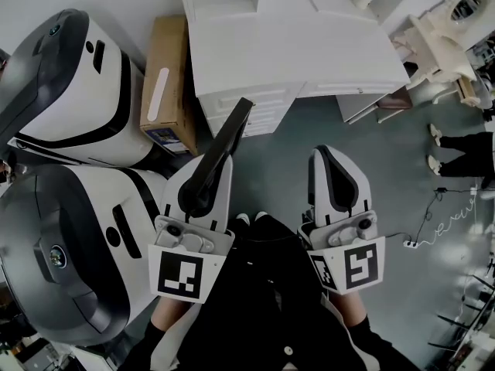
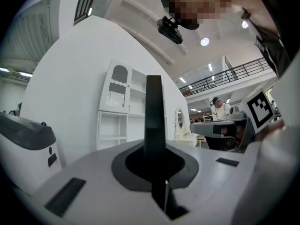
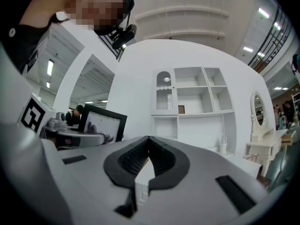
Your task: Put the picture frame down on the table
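The black picture frame (image 1: 224,149) is held edge-on, sticking up and forward out of my left gripper (image 1: 212,165), which is shut on its lower edge. In the left gripper view the frame (image 2: 153,111) rises as a dark upright bar between the jaws. In the right gripper view the picture frame (image 3: 104,125) shows its pale face at the left. My right gripper (image 1: 332,154) hangs beside the left one, shut with nothing in it; its fingertips (image 3: 148,140) touch. The white table (image 1: 309,45) stands ahead, beyond both grippers.
A cardboard box (image 1: 165,83) leans against the table's left side. Two big white-and-black machines (image 1: 69,168) fill the left. A white shelf unit (image 3: 194,102) and a vanity with an oval mirror (image 3: 258,121) stand ahead. Another person's legs (image 1: 460,149) and a cable (image 1: 425,222) are at the right.
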Motion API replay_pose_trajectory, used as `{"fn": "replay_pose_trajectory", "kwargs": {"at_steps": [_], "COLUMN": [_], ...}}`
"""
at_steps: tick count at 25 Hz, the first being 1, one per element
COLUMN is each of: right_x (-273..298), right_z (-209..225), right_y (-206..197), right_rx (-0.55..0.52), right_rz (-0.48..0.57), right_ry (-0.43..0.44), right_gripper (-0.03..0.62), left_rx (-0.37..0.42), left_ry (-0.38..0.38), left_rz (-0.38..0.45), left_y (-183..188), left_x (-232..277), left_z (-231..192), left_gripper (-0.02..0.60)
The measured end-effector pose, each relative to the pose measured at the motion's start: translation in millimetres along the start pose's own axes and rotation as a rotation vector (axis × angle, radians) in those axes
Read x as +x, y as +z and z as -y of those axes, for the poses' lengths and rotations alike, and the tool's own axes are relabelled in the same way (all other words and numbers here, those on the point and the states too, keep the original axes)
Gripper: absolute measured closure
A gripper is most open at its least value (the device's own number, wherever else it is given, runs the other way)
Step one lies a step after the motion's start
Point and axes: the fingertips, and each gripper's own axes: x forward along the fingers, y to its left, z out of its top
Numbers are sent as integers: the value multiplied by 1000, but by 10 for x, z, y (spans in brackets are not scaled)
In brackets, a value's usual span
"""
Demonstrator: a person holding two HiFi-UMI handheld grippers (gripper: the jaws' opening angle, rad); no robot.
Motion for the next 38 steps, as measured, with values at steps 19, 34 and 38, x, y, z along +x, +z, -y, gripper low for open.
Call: {"fn": "replay_pose_trajectory", "kwargs": {"at_steps": [19, 34, 38], "right_x": [-466, -641, -711], "right_z": [953, 2348, 2690], "right_y": [-84, -169, -185], "right_rx": [-101, -127, -113], "right_rz": [-33, -61, -62], "right_ry": [-232, -246, -234], "right_gripper": [592, 592, 592], "left_rx": [25, 50, 75], "left_ry": [-236, -296, -291], "left_rz": [14, 15, 28], "left_y": [44, 88, 136], "left_x": [823, 1958, 2194], "left_z": [783, 1735, 1996], "left_gripper": [571, 571, 571]}}
